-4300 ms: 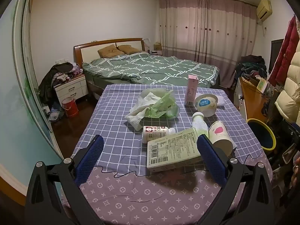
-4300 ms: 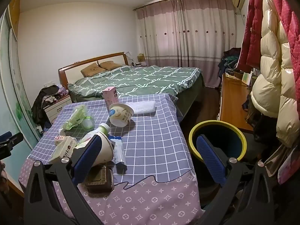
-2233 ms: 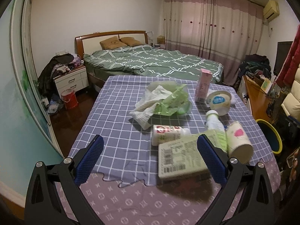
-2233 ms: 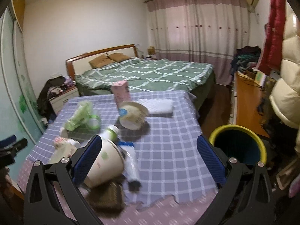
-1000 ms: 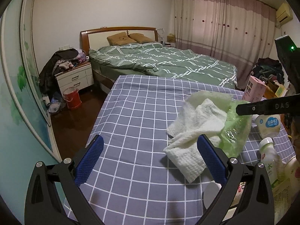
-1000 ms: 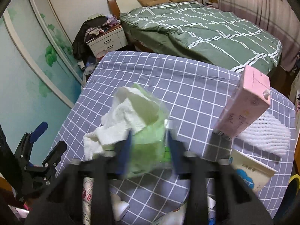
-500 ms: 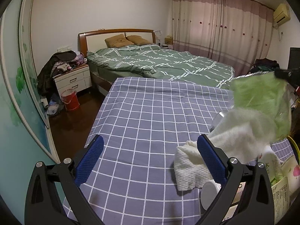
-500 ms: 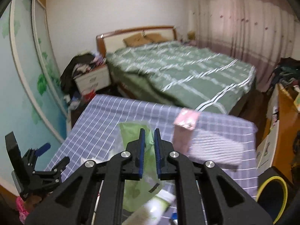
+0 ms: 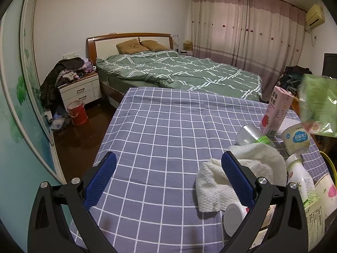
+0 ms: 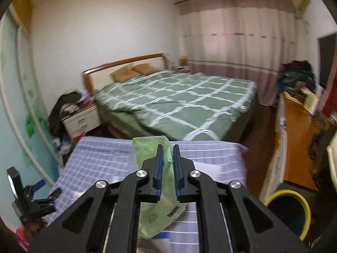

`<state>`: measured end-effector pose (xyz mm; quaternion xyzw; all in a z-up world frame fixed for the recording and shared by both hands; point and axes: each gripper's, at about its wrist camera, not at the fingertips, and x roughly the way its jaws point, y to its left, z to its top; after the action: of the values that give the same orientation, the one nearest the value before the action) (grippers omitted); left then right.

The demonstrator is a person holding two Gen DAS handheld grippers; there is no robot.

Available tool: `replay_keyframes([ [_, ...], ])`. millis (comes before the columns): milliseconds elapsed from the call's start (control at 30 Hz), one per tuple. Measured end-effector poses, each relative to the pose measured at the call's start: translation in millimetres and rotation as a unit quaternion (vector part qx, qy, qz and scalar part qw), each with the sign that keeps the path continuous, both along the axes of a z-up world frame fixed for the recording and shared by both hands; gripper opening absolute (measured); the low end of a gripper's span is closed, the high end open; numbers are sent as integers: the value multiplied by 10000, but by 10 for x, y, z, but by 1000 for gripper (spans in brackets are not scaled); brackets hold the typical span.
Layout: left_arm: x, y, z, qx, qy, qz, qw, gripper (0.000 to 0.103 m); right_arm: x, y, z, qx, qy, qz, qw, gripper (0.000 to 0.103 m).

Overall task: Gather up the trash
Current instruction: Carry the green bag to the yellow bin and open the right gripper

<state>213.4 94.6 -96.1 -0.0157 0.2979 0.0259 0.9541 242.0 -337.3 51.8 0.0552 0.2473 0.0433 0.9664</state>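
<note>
Between the right tongs [image 10: 167, 162], one green bag [image 10: 157, 200] (pinched, hanging).

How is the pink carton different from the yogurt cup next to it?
The pink carton is a tall box standing upright; the yogurt cup is short, round and white, tipped on its side. The carton bears a strawberry picture, the cup a blue label. Both rest on the checked tablecloth.

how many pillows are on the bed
2: both tan pillows lie side by side at the headboard, the left pillow and the right pillow. The duvet could hide more.
</note>
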Motion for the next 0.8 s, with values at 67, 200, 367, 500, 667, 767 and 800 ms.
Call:
replay_keyframes([
  [67,-4,-19,5,9,-19,-40,10000,98,-88,-312,-26,46,-18,-375,9993,9],
  [200,1,-66,3,33,-33,-141,9999,98,-283,-1014,-145,99,36,-1321,9912,9],
  [367,13,-157,3,121,-55,-300,9995,98,-474,-1779,-424,73,208,-2463,9690,9],
  [500,22,-216,-5,117,-53,-433,9990,98,-515,-2205,-798,133,545,-2958,9536,9],
  [667,22,-277,-11,2,-33,-639,9980,98,-350,-2537,-1372,307,1191,-3275,9368,10],
  [767,31,-305,-30,30,17,-666,9978,98,-374,-2607,-1606,333,1439,-3394,9290,12],
  [800,32,-320,-39,15,44,-689,9976,98,-382,-2624,-1643,352,1476,-3417,9275,17],
])
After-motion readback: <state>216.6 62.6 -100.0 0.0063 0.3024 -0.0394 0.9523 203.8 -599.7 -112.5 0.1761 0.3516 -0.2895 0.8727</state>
